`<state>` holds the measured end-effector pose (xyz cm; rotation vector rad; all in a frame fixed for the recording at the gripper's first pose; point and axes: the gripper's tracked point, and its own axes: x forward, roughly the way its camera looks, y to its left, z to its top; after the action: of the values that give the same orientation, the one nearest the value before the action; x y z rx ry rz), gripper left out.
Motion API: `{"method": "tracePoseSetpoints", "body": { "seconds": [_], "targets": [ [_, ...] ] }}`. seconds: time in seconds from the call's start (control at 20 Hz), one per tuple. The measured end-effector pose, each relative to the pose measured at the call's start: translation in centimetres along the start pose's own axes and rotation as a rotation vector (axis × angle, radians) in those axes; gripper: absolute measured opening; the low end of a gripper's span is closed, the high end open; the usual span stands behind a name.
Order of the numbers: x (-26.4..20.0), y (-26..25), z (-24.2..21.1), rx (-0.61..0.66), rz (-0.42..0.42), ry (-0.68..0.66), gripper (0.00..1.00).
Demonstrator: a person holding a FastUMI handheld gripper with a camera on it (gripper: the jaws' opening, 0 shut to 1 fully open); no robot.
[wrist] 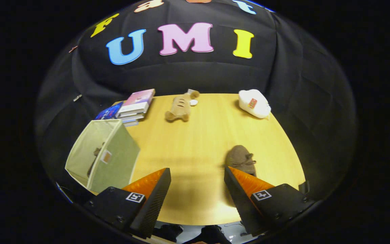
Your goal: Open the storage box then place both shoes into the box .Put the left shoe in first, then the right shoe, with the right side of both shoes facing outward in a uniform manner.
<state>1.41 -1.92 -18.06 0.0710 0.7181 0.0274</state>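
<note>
A pale green fabric storage box (113, 159) stands open on the wooden table (198, 135), just ahead of the left finger. Inside it a brown shoe (95, 157) leans against the wall, partly hidden. A second brown shoe (240, 159) with a small bow lies on the table just beyond the tip of the right finger. My gripper (197, 173) hovers above the table's near part, open wide, with nothing between its fingers.
At the table's far side lie a stack of books (135, 106), a tan plush toy (179, 107) and a white plush toy (254, 103). Bare tabletop spreads between the box and the shoe.
</note>
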Motion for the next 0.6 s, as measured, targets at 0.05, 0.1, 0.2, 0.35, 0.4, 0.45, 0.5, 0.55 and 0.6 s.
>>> {"method": "tracePoseSetpoints", "body": {
  "seconds": [0.05, 0.1, 0.2, 0.35, 0.4, 0.45, 0.5, 0.55, 0.6],
  "targets": [
    [0.4, -2.0, -0.4, 0.003, -0.018, 0.009, 0.99],
    [0.9, -3.9, -0.9, 0.001, -0.033, 0.019, 0.99],
    [2.1, -7.4, -2.0, -0.027, -0.066, 0.038, 0.99],
    [4.2, -10.8, -4.0, -0.060, -0.067, 0.092, 0.99],
    [5.0, -11.8, -4.5, -0.056, -0.066, 0.111, 0.99],
    [5.9, -12.5, -4.8, -0.043, -0.064, 0.131, 0.99],
    [6.9, -13.2, -5.3, -0.029, -0.059, 0.154, 0.99],
    [7.8, -13.7, -5.6, -0.020, -0.052, 0.173, 0.99],
    [8.7, -14.2, -6.1, -0.016, -0.045, 0.192, 0.99]
  ]
}}
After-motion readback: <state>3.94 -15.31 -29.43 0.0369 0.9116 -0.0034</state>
